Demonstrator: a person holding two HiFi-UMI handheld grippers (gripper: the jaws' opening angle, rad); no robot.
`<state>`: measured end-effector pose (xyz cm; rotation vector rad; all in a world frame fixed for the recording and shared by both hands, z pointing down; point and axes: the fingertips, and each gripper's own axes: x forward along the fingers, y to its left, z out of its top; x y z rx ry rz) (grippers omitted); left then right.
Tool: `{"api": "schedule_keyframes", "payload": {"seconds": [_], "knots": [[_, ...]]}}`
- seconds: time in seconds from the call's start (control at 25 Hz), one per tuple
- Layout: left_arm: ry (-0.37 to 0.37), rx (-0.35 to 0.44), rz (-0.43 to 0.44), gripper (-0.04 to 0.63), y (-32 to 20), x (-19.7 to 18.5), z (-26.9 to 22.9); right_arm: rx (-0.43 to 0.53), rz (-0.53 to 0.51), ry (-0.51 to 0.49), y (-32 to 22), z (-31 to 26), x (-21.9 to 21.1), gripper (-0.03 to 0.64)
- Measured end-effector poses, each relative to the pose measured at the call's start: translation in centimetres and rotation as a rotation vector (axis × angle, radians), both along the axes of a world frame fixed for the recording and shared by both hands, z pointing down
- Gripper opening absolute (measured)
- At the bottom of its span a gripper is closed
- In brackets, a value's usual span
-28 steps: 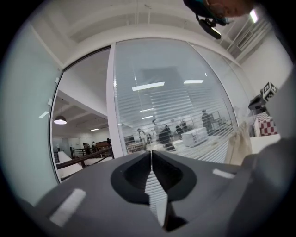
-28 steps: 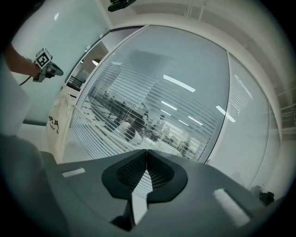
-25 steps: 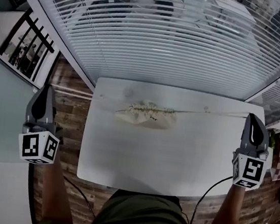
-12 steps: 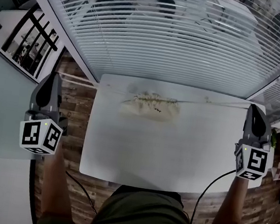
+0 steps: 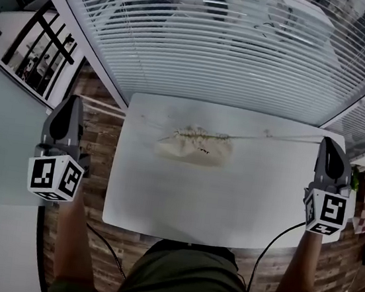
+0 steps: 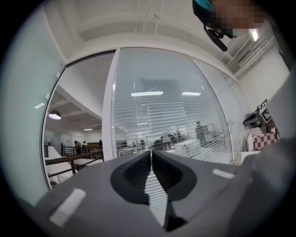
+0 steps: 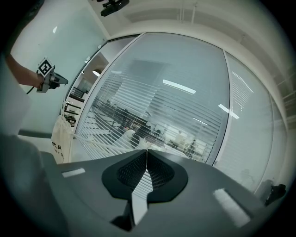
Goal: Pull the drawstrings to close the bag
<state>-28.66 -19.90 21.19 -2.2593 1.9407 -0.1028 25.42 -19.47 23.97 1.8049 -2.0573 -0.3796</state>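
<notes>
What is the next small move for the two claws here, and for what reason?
Probably a short outward pull with both. The left claw and right claw are shut on the drawstrings, which run out to both sides from the bag; its mouth looks gathered, yet maybe not fully closed.

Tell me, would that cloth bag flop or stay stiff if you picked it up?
Probably floppy: the bag lies slumped and wrinkled on the table, its top bunched. Likely light too, since a thin drawstring stretched to the right gripper is enough to gather it. Being flat, it shouldn't roll.
</notes>
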Motion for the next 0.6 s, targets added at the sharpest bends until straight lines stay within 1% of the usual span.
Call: {"api": "schedule_keyframes", "payload": {"seconds": [0.6], "knots": [[0.010, 0.003, 0.013, 0.015, 0.0, -0.8, -0.3, 0.001, -0.009, 0.007, -0.1, -0.2, -1.5, 0.017]]}}
